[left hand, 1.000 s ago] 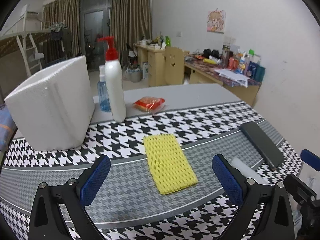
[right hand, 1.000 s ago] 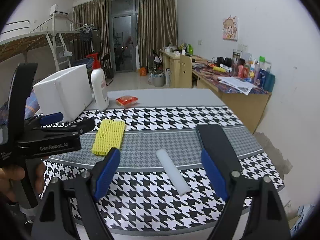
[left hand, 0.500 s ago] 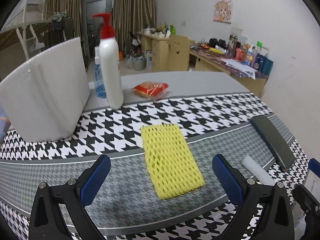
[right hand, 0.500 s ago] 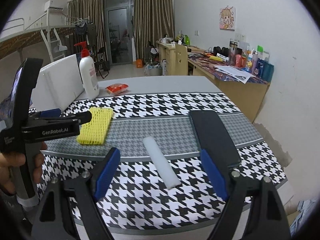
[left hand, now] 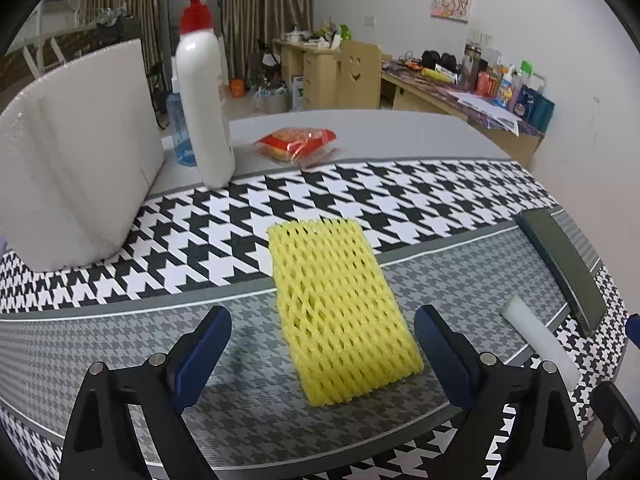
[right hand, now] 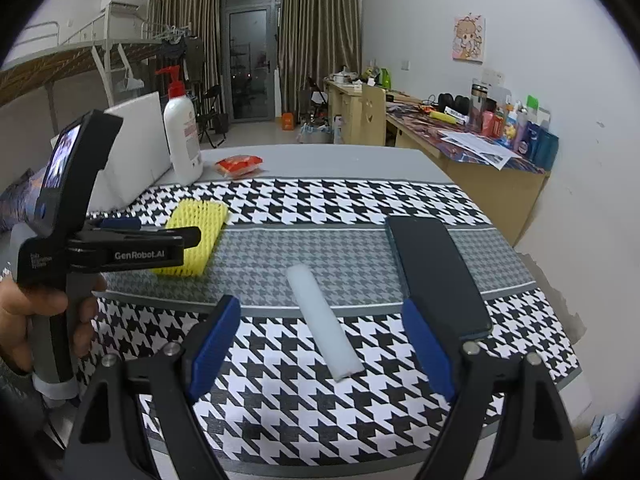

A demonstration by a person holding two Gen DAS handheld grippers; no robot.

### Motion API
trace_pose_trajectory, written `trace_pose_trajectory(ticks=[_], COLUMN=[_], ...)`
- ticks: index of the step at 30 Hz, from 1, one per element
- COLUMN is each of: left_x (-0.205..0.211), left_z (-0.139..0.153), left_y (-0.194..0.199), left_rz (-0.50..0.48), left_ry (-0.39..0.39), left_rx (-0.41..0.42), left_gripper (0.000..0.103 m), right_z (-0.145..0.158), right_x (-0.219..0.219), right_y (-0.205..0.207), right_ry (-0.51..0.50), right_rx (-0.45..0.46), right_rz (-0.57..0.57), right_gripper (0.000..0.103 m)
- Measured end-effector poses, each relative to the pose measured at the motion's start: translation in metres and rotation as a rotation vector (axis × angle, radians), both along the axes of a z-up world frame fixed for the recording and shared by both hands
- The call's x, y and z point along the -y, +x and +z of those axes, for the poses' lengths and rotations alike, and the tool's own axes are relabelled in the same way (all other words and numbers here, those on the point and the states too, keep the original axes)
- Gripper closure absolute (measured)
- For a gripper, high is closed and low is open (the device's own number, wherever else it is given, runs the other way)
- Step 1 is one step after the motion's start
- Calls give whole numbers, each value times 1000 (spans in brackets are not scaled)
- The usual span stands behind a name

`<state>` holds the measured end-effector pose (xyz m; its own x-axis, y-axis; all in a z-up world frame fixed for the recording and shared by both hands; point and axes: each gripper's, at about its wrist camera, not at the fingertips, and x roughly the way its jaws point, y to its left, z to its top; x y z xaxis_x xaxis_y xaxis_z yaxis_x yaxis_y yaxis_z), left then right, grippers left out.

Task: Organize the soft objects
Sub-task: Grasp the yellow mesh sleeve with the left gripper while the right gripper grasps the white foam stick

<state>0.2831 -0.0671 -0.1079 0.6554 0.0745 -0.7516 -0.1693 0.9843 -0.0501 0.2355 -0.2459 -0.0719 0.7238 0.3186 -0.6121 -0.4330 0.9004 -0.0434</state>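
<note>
left claw [left hand: 322, 354] jaws apart, yellow foam net [left hand: 340, 308] between; right claw [right hand: 320, 344] apart, white foam strip [right hand: 323, 322] between.

Yellow foam net [left hand: 340, 308], white foam stick [right hand: 325, 324], flat

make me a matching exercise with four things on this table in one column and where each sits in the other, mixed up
Things:
1. yellow foam net
2. white foam stick
3. pump bottle
4. red snack packet

Places:
A. bare grey tabletop, past the cloth
B. ahead of the open right gripper
C. upright beside the white foam box
D. ahead of the open left gripper

Pairs: 1-D, 2-B, 3-C, 4-A
</note>
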Motion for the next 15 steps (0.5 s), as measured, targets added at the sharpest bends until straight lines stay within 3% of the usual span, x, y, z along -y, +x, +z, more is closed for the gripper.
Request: trace_pose_trajectory(ticks=[3,8,13,15], left_x=[-2,0,7,8], left_z=[-5,-10,-11,-10], left_y=[3,8,11,11], left_rz=[-1,-20,-43,-64], left_ry=[-19,-47,-28,-49], left_rx=[-34,-58,-54,-49], left_gripper=[19,26,33,50], right_z=[-3,-5,-10,-13], right_x=[-1,1,0,0], right_y=[1,4,10,12], right_ry=[-9,-20,-24,-25], right_rx=[-9,-13,-36,-46], right_rz=[6,20,44,51], right_gripper=[17,17,17,18])
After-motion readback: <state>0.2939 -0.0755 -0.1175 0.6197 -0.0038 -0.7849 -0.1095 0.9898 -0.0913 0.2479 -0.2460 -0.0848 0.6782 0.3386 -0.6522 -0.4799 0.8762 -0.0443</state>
